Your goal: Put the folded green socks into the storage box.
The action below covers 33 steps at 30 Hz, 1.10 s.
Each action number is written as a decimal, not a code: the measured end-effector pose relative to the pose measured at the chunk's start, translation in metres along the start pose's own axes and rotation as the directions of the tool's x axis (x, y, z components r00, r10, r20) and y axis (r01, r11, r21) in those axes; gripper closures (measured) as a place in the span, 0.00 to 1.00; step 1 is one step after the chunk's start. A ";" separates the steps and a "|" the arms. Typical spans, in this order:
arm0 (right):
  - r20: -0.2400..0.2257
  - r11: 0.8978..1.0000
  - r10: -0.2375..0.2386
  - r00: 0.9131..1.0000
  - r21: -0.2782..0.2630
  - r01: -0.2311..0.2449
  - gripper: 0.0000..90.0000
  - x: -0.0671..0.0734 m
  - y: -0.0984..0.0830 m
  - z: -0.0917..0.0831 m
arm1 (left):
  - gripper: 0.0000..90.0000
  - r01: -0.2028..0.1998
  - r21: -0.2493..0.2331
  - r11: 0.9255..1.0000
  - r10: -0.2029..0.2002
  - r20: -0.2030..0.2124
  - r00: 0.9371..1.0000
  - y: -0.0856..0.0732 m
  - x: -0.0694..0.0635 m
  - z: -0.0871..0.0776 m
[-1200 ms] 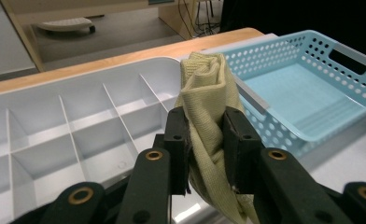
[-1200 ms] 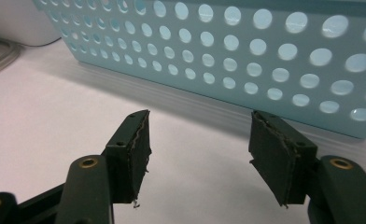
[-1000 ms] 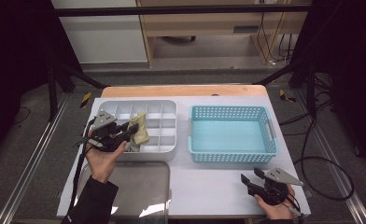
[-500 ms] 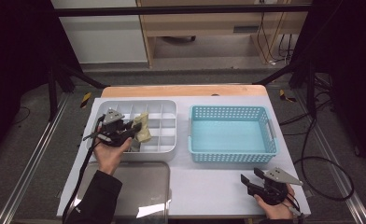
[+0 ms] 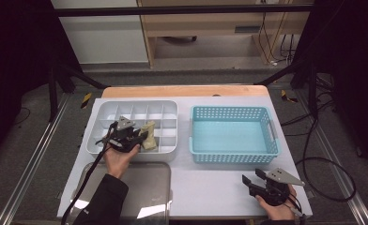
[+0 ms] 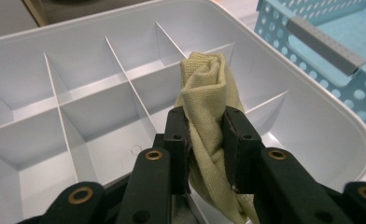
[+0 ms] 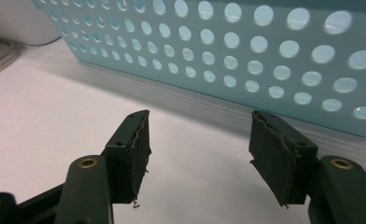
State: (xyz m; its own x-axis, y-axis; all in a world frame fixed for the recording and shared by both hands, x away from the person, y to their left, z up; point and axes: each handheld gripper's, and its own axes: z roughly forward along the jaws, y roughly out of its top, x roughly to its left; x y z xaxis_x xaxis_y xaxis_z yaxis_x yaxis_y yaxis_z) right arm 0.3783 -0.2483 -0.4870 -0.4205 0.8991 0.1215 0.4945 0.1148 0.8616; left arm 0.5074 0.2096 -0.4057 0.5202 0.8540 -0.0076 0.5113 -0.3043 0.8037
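Between the jaws: the left gripper (image 6: pixel 204 135) is clamped on a rolled yellow cloth (image 6: pixel 208 100); both pads press its sides, and the roll stands up past the jaw tips.
Left gripper, seen from above: left gripper (image 5: pixel 136 138) sits over the near right part of the white divided tray (image 5: pixel 100 110), with the cloth (image 5: pixel 149 136) at its tip.
Ahead of the jaws: 1 bay of the tray (image 6: pixel 307 126) lies directly beyond the cloth; thin divider walls (image 6: pixel 125 77) run to the left of the jaws and in front.
Beyond the tray: the blue perforated basket (image 6: pixel 321 42) stands to the upper right of the jaws, apart from the tray rim.
Right gripper: right gripper (image 7: pixel 197 154) has its jaws wide apart with nothing between them; the pads face the basket wall (image 7: pixel 246 60) across bare white table (image 7: pixel 45 116).
Right gripper, seen from above: right gripper (image 5: pixel 253 182) is near the table's front edge, in front of the basket (image 5: pixel 233 136).
Step in hand (judgement): lowering the cloth into 1 bay.
Procedure 1: centre the roll between the dividers before descending; a snagged edge would unroll it.
Procedure 2: keep the grip firm until the cloth bottoms out.
Procedure 3: release fully, then lift straight up.
Risk: the loose tail below the jaws may drape over a wall.
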 end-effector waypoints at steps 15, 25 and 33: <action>-0.001 1.000 0.001 1.000 -0.002 -0.001 0.43 0.000 0.001 0.000 | 0.81 -0.010 0.069 0.998 0.008 0.030 1.000 -0.020 -0.005 0.010; -0.002 1.000 -0.009 1.000 -0.007 0.009 0.43 0.002 0.002 0.000 | 0.80 -0.020 0.105 0.994 0.015 0.050 0.999 -0.020 -0.008 0.013; -0.001 1.000 -0.004 1.000 -0.006 0.004 0.43 0.001 0.002 -0.001 | 0.65 0.006 0.089 0.996 -0.013 0.084 0.996 -0.016 -0.005 0.008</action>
State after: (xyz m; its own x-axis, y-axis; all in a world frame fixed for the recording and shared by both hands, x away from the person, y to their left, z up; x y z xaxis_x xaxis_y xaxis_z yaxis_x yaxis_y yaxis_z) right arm 0.3784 -0.2478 -0.4852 -0.4232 0.8982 0.1190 0.4887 0.1157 0.8648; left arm 0.5017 0.2070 -0.4235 0.5689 0.8196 -0.0683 0.5731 -0.3354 0.7477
